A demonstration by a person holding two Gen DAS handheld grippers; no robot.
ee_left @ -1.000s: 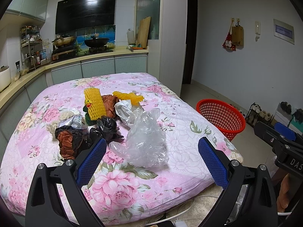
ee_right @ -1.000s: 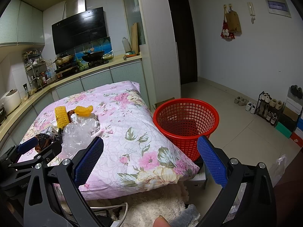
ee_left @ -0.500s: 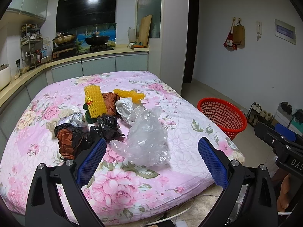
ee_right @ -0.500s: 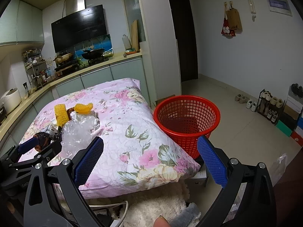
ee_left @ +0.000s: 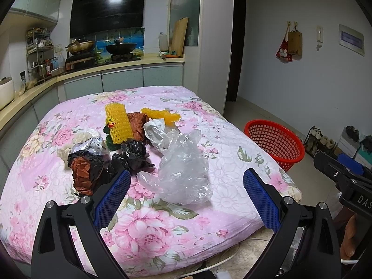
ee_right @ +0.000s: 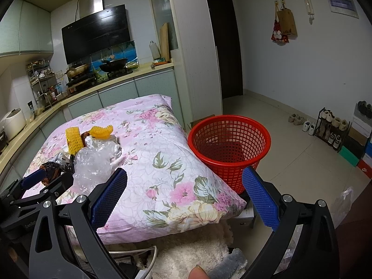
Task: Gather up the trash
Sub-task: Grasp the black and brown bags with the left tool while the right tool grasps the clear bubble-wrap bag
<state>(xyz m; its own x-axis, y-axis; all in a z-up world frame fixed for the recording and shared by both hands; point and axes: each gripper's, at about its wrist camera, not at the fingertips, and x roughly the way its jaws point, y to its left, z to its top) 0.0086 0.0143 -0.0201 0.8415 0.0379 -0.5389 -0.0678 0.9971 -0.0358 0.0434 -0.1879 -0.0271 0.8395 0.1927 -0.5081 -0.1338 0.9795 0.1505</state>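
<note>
Left gripper (ee_left: 186,197): jaws spread wide, nothing between the blue pads, held over the near edge of the floral quilt (ee_left: 209,209).
Right gripper (ee_right: 183,197): equally wide and empty, over the quilt's near right corner, facing the basket.
Trash pile: on the quilt's middle-left; a crumpled clear plastic bag (ee_left: 183,169) lies nearest the left gripper, black bag (ee_left: 132,155) and brown wrapper (ee_left: 83,172) just beside it, yellow foam net (ee_left: 118,123) and orange foam piece (ee_left: 162,116) behind.
Red basket (ee_right: 229,148): on the floor, touching the quilt's right edge (looks empty).
Open room: bare quilt right of the pile; clear tile floor beyond the basket, up to the shoe rack (ee_right: 334,127).
</note>
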